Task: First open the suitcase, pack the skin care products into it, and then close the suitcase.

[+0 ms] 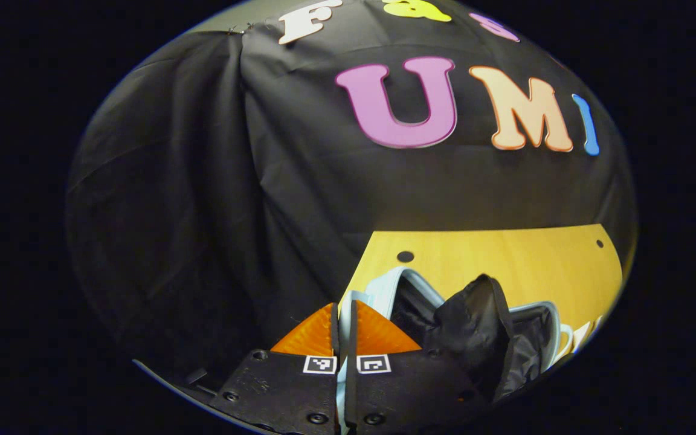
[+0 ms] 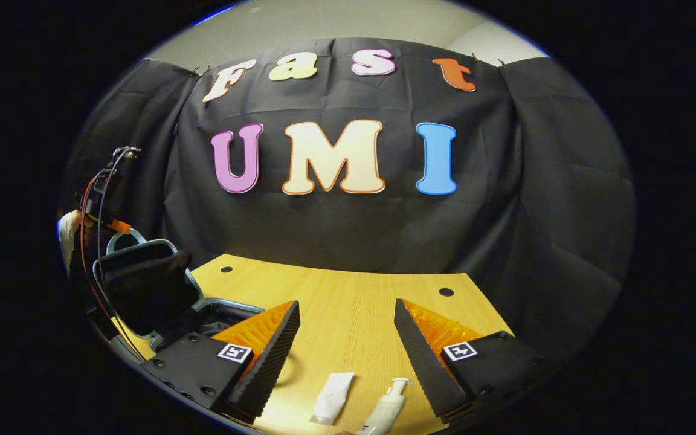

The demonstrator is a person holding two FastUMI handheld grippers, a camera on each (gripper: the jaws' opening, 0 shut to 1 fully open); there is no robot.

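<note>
Wide across the right gripper view, a pale wooden bench with small round holes near its far edge, backed by the black cloth wall. At the bench's left end, the suitcase, open, its light blue-rimmed lid raised nearly upright and dark lining showing inside; seen close in the left gripper view as well, with loose black lining fabric bunched up over the open shell. Beyond the lid in the right gripper view, at the far left, a hand and red and black cables of the other device. Left tongs pressed almost together, with the pale rim of the suitcase lid running down through the thin gap between the two fingers; whether both fingers truly press on it, cannot tell. Right tongs spread wide above the near part of the bench, holding nothing. On the bench just below that gap, two skin care products lying side by side and slightly apart: a white tube on the left, a white pump bottle on the right, both well clear of the suitcase.
</note>
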